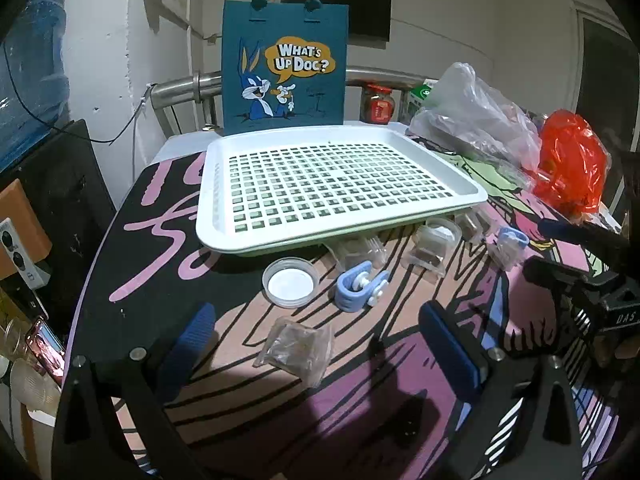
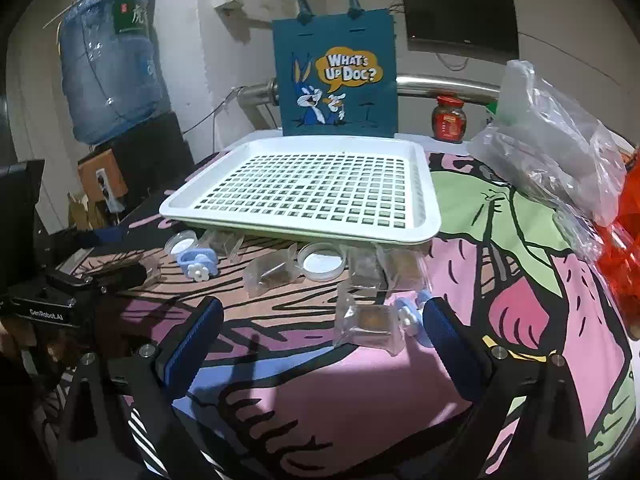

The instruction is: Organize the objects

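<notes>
A white perforated tray [image 1: 212, 200] [image 2: 424, 208] lies on the cartoon-print table. In front of it are scattered small things: a clear round lid [image 1: 290, 286] [image 2: 322, 266], a blue flower clip [image 1: 358, 286] [image 2: 196, 264], a second blue clip [image 1: 512, 238] [image 2: 410, 314], and several clear packets with brown contents. My left gripper [image 1: 320, 340] stands open, with one clear packet [image 1: 296, 350] lying between its blue fingers. My right gripper [image 2: 324, 320] is open too, a clear packet [image 2: 370, 322] resting on the table between its fingers, nearer the right one. Nothing is held.
A teal cartoon tote bag [image 1: 284, 68] [image 2: 336, 76] stands behind the tray. Clear plastic bags [image 1: 472, 116] [image 2: 560, 156] and a red bag [image 1: 568, 164] sit at the right. A red-lidded jar [image 2: 448, 118] and a metal rail are at the back; a water bottle [image 2: 108, 60] stands far left.
</notes>
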Demonstrator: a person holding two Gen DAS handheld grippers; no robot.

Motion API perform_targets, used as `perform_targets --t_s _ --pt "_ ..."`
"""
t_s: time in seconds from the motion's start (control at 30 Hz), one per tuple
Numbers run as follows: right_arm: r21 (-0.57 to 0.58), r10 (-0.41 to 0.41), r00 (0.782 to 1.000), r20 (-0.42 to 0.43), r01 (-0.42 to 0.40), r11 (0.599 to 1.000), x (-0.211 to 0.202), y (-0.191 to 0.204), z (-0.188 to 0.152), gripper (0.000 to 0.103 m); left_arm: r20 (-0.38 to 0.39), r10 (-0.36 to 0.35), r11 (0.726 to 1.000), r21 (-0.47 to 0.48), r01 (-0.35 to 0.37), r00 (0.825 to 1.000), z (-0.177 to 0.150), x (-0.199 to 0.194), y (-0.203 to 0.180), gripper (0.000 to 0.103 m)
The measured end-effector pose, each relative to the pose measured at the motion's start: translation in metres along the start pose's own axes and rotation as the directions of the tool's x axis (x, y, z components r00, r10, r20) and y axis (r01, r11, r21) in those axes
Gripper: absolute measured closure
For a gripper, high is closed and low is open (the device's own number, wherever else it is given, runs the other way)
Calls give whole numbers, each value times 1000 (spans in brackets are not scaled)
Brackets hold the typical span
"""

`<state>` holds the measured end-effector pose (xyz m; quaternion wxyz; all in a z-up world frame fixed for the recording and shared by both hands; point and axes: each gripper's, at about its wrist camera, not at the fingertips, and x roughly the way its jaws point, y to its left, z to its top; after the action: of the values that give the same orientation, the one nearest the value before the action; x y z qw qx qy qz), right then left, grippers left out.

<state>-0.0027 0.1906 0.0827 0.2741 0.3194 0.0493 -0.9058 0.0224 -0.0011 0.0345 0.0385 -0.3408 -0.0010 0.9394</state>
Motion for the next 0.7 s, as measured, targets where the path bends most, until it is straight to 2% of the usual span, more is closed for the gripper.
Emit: perform_targets --t_s 0.7 --pt "26 20 997 -70 -19 999 13 -2 -3 2 -28 7 1000 -6 -7 1000 2 5 -1 0"
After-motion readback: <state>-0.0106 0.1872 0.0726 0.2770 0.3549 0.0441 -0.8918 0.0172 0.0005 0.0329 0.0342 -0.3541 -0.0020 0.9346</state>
